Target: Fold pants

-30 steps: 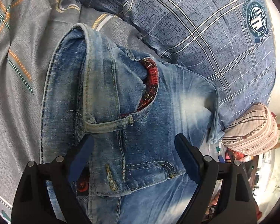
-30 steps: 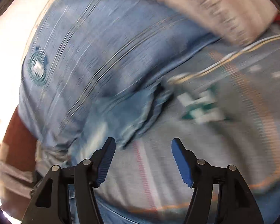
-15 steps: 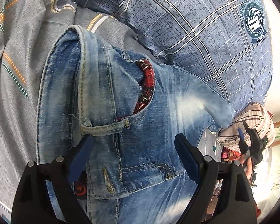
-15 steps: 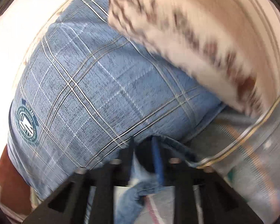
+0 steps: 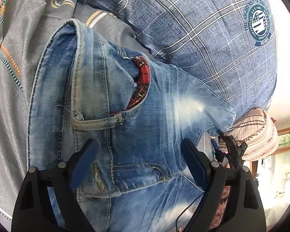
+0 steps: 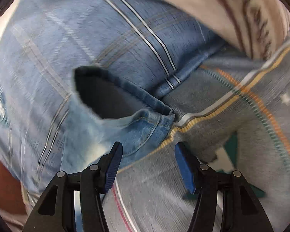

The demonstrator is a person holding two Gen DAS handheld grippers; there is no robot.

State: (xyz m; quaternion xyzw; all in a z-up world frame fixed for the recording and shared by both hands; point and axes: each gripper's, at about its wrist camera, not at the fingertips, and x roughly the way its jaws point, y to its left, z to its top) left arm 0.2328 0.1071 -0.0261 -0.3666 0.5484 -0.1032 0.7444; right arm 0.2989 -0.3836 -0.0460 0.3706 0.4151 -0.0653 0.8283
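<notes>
The left gripper (image 5: pixel 137 160) hangs over the jeans (image 5: pixel 125 119) with its blue pads spread wide and nothing pinched between them; the denim lies below the gap, around the waistband and a front pocket edged in red plaid (image 5: pixel 143 81). The right gripper (image 6: pixel 147 161) has its jaws parting, and no cloth sits between the pads. Just ahead of it lies one leg end of the jeans (image 6: pixel 137 123), its hem gaping open as a dark hole, the left pad close beside the denim. In the left wrist view the right gripper (image 5: pixel 229 147) shows small at the far corner of the jeans. The jeans lie on a grey bedspread (image 5: pixel 15 77) with orange, green and white stripes, their far edge against a blue checked pillow (image 5: pixel 193 31) bearing a round badge. A pale striped cushion (image 5: pixel 257 131) sits beyond the pillow.
</notes>
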